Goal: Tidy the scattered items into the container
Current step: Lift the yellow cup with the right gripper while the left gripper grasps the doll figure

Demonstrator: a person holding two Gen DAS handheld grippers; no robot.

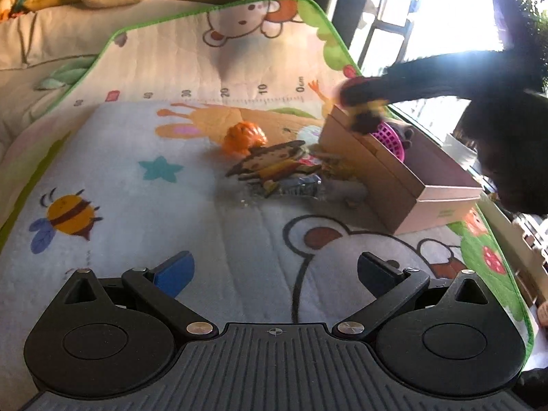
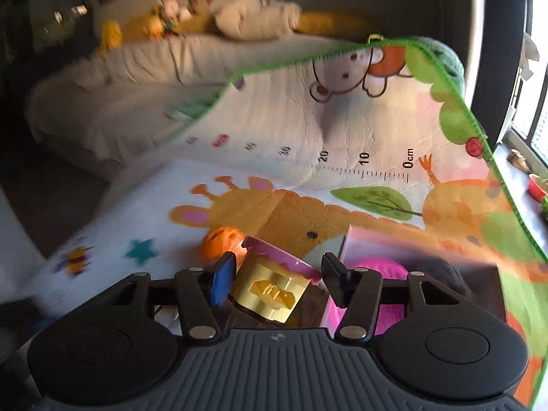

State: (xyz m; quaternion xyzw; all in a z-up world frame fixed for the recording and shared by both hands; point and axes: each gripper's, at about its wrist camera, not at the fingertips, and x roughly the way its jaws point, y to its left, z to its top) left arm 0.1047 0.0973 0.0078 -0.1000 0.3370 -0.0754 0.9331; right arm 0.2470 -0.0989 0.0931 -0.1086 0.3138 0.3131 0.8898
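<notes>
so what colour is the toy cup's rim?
Pink rim on a yellow cup; clearest in the right wrist view.

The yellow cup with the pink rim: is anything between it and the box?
Nothing visible blocks it. The cup sits between the right tongs at the near edge of the open box. Inside, a pink basket fills part of the space.

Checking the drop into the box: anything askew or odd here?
Yes. The yellow toy cup with a pink rim sits tilted between the right gripper fingers, its rim apart from the right finger. It hangs over the cardboard box edge.
</notes>
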